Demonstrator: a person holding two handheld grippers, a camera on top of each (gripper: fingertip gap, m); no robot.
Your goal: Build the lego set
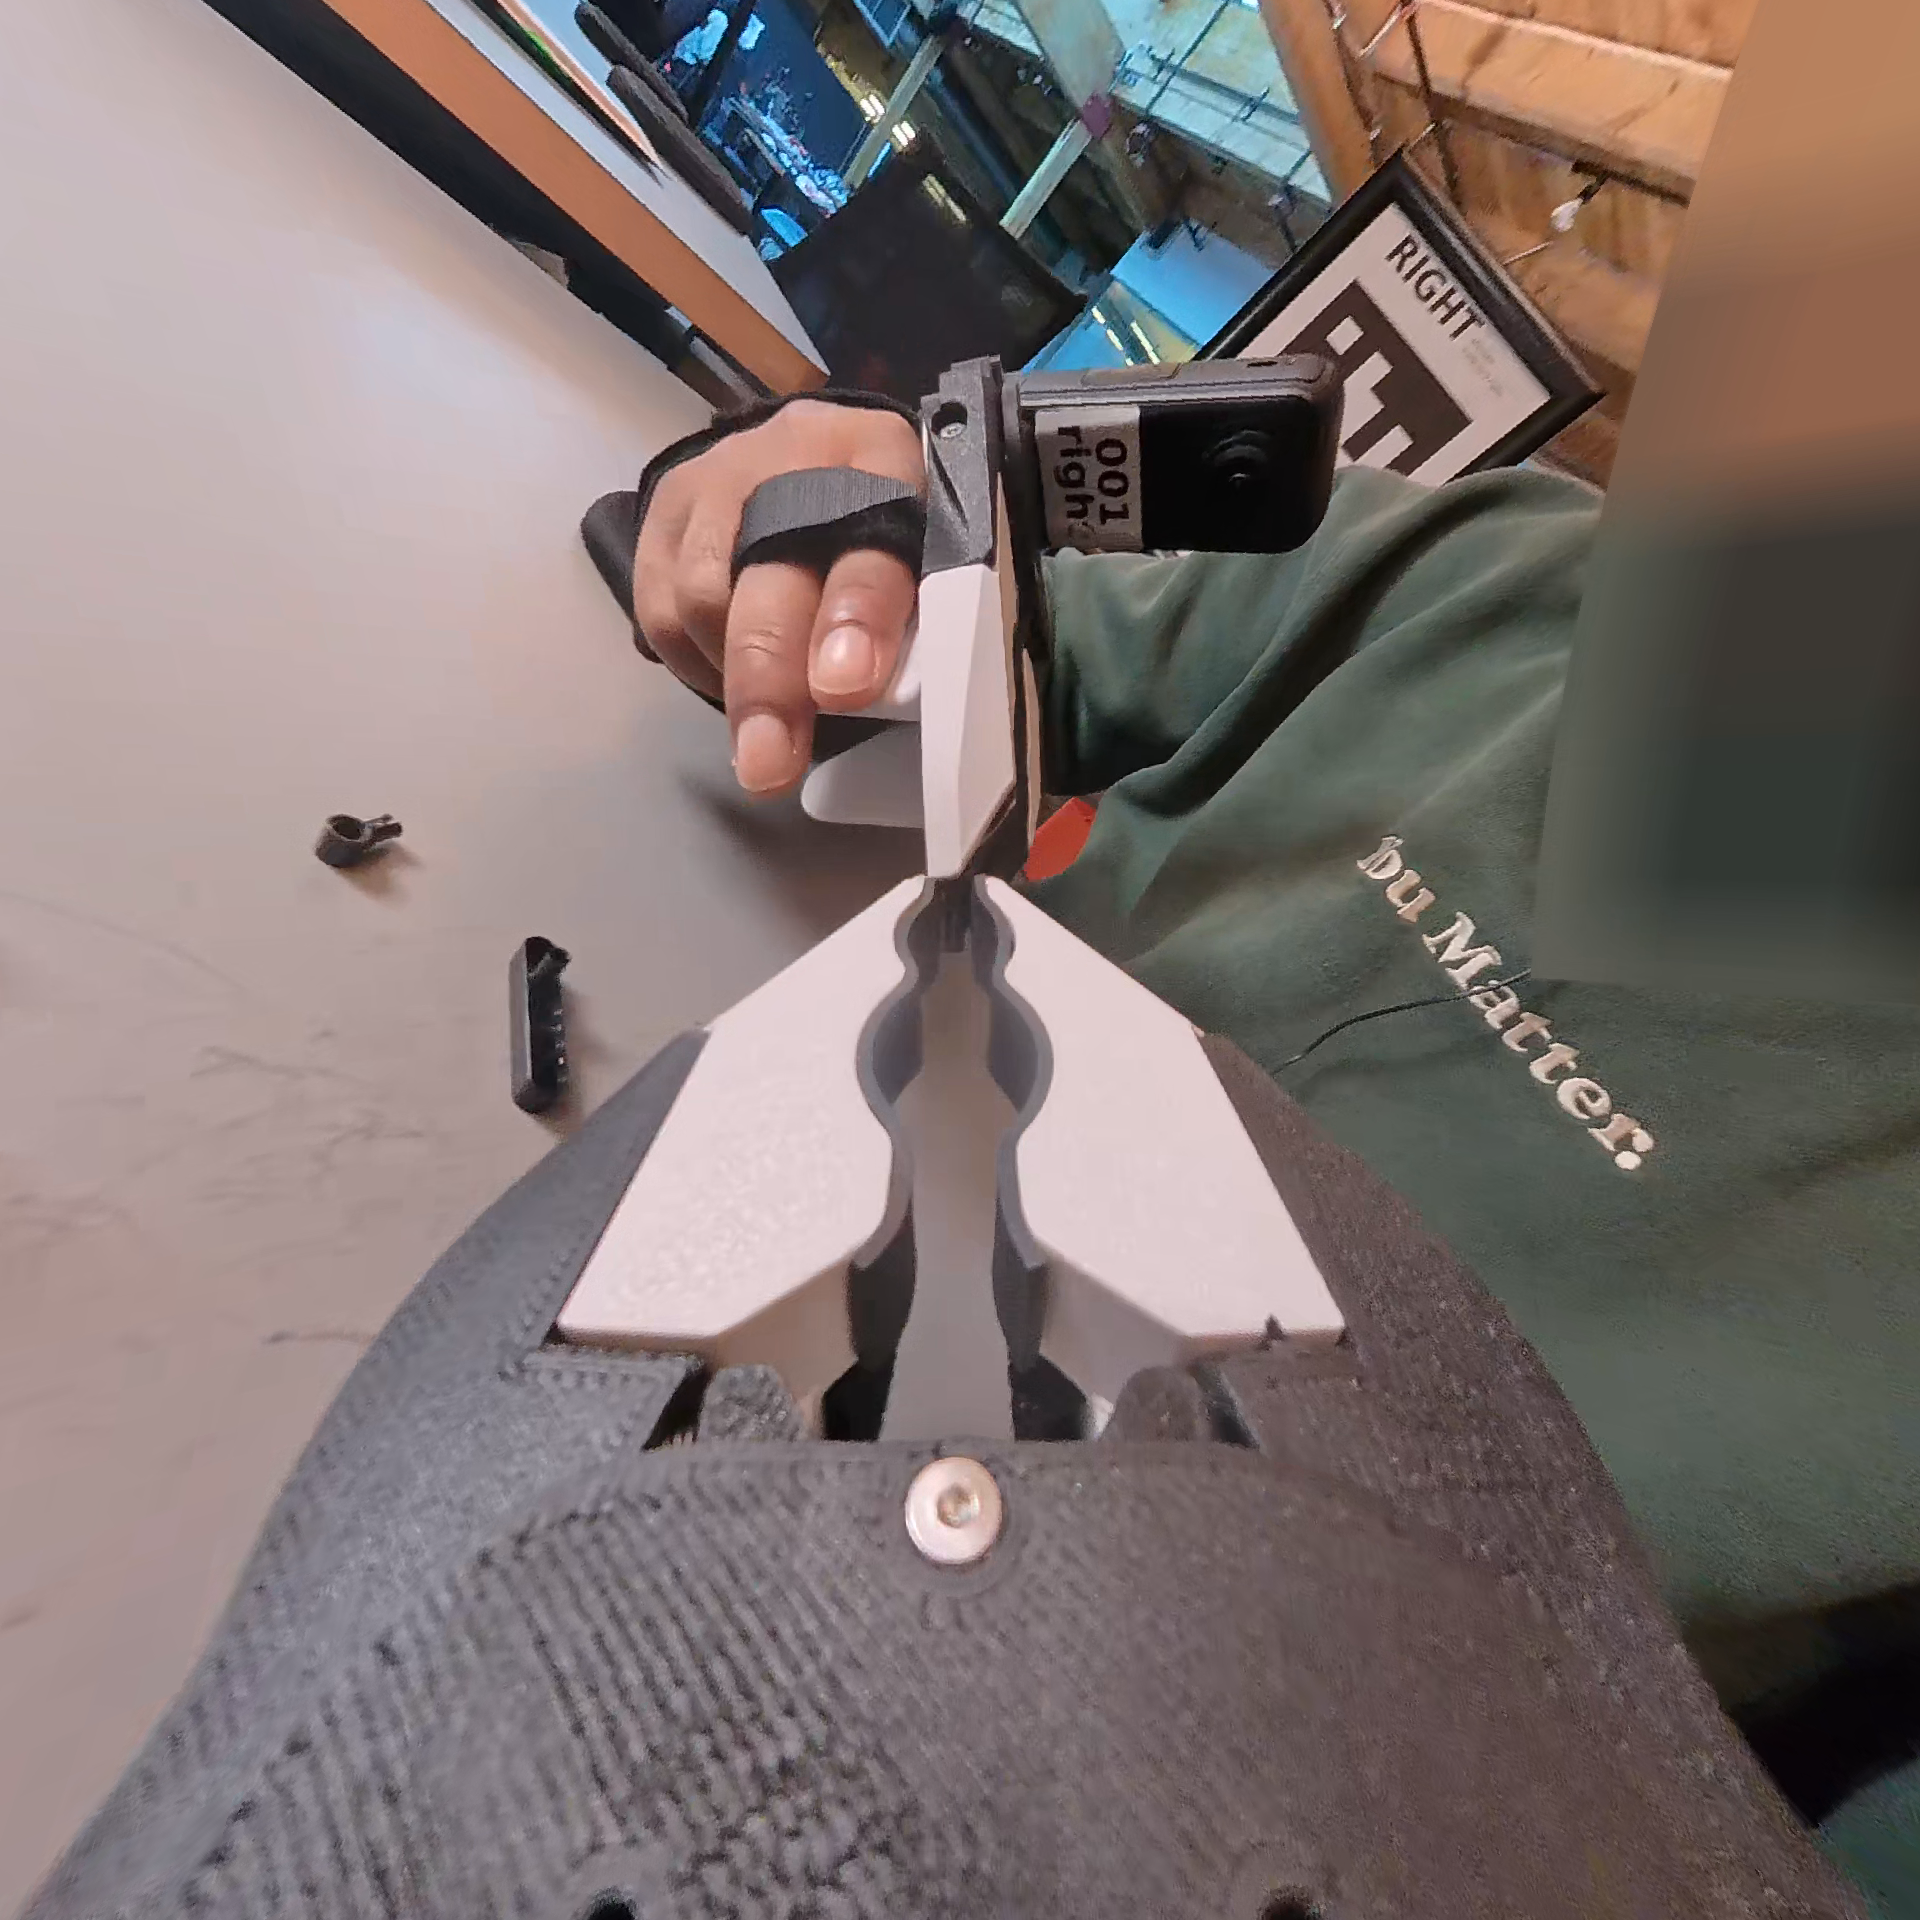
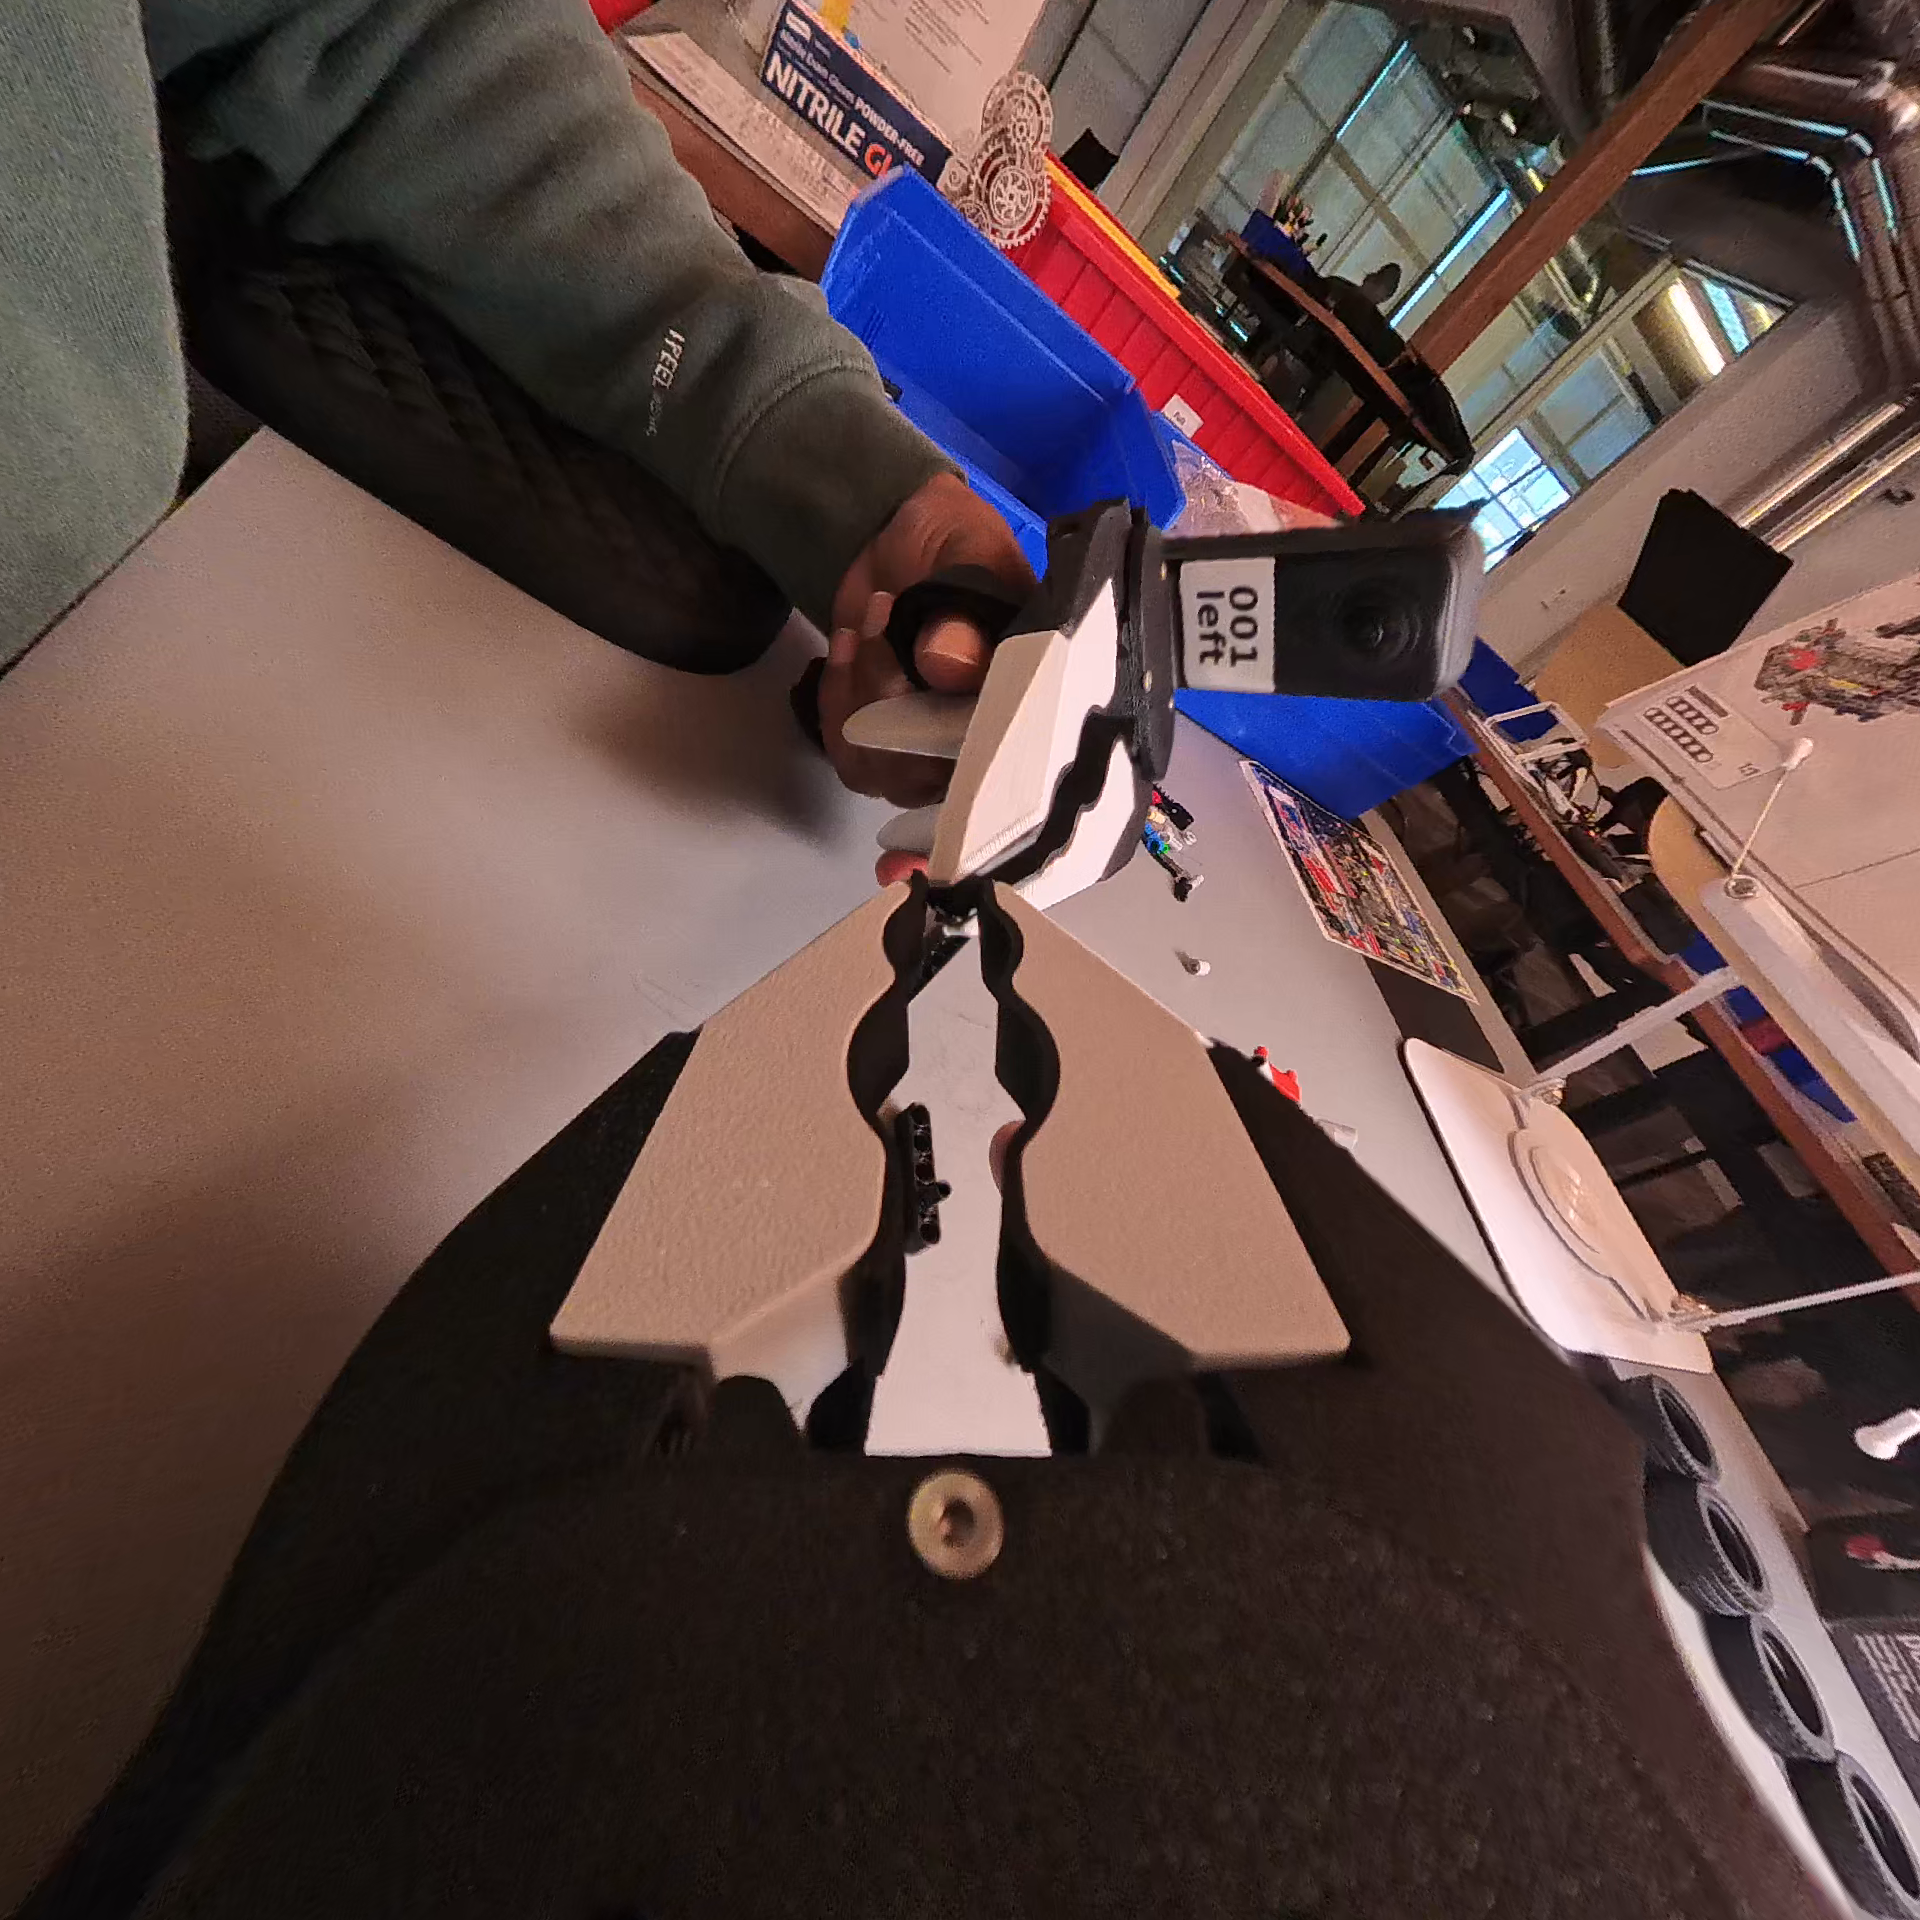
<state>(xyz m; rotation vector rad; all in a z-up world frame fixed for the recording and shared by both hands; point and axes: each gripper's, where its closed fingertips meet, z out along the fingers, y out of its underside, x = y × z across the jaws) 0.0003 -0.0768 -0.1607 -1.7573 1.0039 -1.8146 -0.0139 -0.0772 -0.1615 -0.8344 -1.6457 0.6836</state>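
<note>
Above the grey desk (image 1: 260, 520), tip to tip: left gripper (image 1: 951, 899) and right gripper (image 2: 951, 904), both clenched on one small black piece (image 1: 952, 920). On the desk: black beam (image 1: 538, 1023), black connector (image 1: 356, 836).

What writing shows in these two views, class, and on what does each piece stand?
Wording not copied; bearers only.
White sticker on black camera, left wrist view.
Black-framed white sign.
Green sweatshirt chest.
White sticker on black camera, right wrist view.
Blue cardboard box.
Green sleeve.
White instruction booklet: too small to read.
</note>
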